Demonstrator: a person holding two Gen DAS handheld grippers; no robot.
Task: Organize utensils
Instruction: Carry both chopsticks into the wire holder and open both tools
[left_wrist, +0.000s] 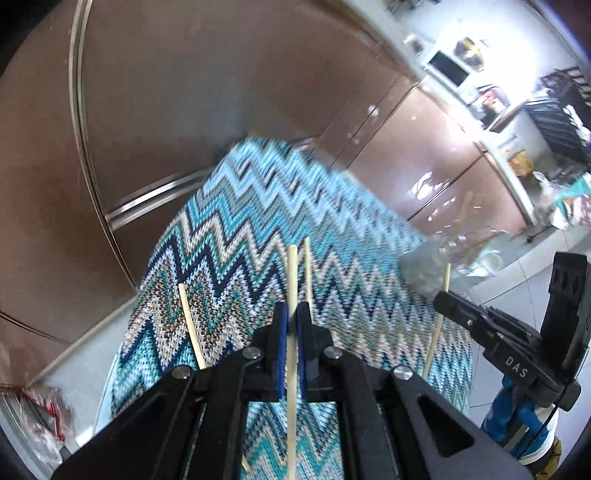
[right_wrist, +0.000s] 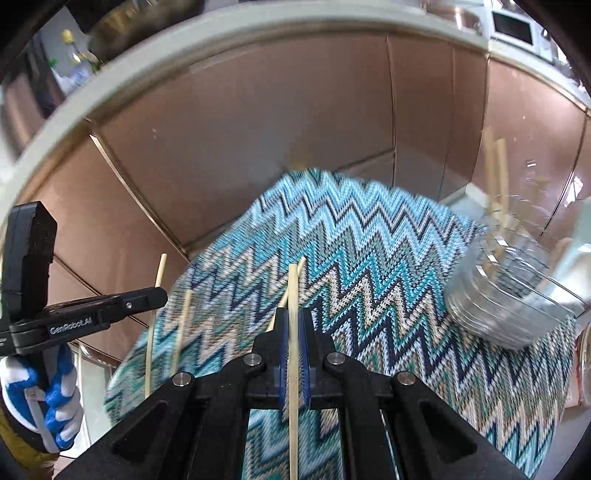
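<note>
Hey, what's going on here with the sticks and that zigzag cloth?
A person in blue-and-white gloves holds a pair of tongs in each hand. The left tongs are shut on one wooden chopstick, and the right tongs are shut on another chopstick. Two more loose chopsticks lie on the zigzag cloth. A clear glass holder near the cloth's right edge already has a few sticks in it.

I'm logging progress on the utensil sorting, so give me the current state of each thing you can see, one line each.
Left hand-held gripper: shut on a chopstick.
Right hand-held gripper: shut on another chopstick.
Loose chopsticks: lying on the zigzag mat.
Glass jar: upright on the mat, chopsticks inside.
</note>
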